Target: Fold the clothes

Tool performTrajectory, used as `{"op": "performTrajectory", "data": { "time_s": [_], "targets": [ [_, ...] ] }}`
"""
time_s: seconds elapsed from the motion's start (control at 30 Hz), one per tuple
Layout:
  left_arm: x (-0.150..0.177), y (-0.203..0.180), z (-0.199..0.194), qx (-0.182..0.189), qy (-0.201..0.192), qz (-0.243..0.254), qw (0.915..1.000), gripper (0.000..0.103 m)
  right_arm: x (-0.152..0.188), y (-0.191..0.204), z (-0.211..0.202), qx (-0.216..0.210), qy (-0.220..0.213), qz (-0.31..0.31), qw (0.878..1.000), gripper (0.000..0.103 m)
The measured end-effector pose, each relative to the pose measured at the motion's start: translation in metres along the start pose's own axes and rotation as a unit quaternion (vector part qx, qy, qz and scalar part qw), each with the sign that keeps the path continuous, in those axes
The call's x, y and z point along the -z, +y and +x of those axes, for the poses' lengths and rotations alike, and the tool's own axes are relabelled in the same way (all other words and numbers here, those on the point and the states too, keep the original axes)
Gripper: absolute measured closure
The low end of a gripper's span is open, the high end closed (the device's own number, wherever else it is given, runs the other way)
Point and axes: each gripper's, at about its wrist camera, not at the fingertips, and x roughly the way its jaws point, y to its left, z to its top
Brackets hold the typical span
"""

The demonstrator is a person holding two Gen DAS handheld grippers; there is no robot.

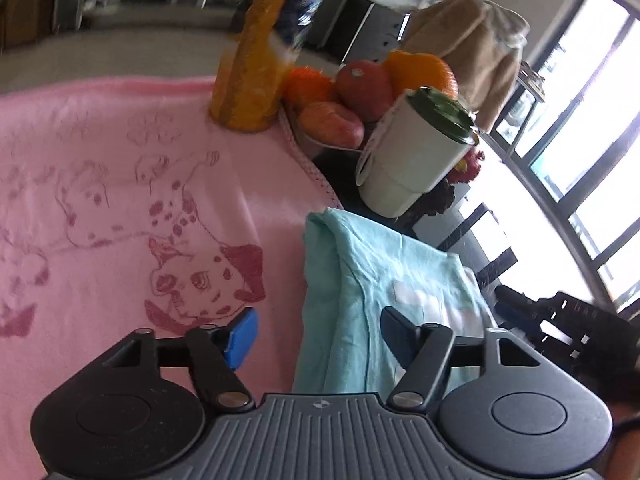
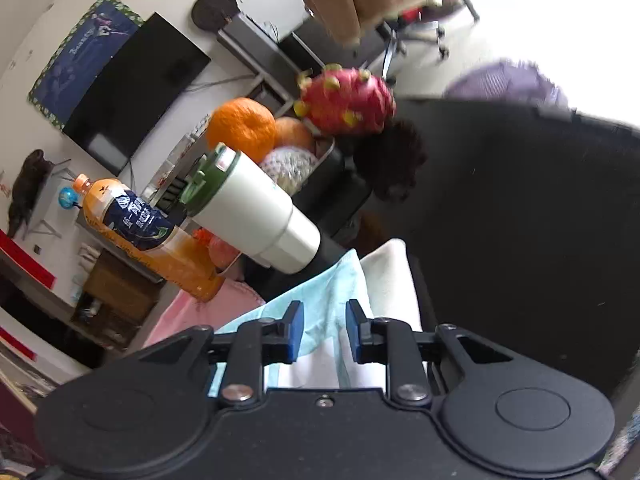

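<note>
So the left gripper (image 1: pixel 318 330) hangs wide open over the folded teal garment (image 1: pixel 384 280), lying right of the pink blanket (image 1: pixel 120 200), near the white tumbler (image 1: pixel 416 152); the right gripper (image 2: pixel 322 332) is released too.

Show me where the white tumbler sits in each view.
Left wrist: tumbler right of centre, upper half, before the fruit tray.
Right wrist: tumbler left of centre, mid-height, tilted, beside the juice bottle.
Shared landmark: the orange behind its green lid.
</note>
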Motion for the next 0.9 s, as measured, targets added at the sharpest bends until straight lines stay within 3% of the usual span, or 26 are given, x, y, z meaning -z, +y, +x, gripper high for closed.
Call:
{"op": "performTrajectory", "data": {
  "time_s": [0.2, 0.4, 0.53, 0.6, 0.63, 0.67, 0.73, 0.9],
  "targets": [
    [-0.010, 0.012, 0.035, -0.001, 0.041, -0.040, 0.9983, 0.029, -0.010, -0.016, 0.023, 0.002, 0.017, 0.023, 1.000, 0.074],
    [-0.012, 0.015, 0.047, 0.031, 0.026, -0.055, 0.9977, 0.036, -0.012, -0.031, 0.039, -0.020, 0.044, 0.046, 0.998, 0.075],
    [-0.017, 0.004, 0.055, 0.029, 0.018, -0.038, 0.9987, 0.048, -0.008, -0.028, 0.046, -0.012, 0.042, 0.032, 0.999, 0.077],
    [-0.018, -0.005, 0.056, 0.021, 0.011, -0.016, 0.9996, 0.064, -0.005, -0.023, 0.047, -0.002, 0.037, 0.013, 0.999, 0.082],
    [-0.018, -0.010, 0.055, 0.017, 0.007, -0.003, 0.9998, 0.075, -0.004, -0.018, 0.046, 0.007, 0.033, -0.004, 0.999, 0.097],
    [-0.017, -0.016, 0.054, 0.012, 0.000, 0.012, 0.9998, 0.085, -0.002, -0.014, 0.045, 0.016, 0.028, -0.021, 0.999, 0.098],
    [-0.015, -0.031, 0.044, -0.005, -0.025, 0.052, 0.9983, 0.095, 0.000, -0.003, 0.039, 0.028, 0.011, -0.052, 0.998, 0.099],
    [-0.012, -0.063, 0.021, -0.030, -0.084, 0.137, 0.9866, 0.098, 0.002, 0.012, 0.010, 0.032, -0.049, -0.078, 0.995, 0.099]
  ]
}}
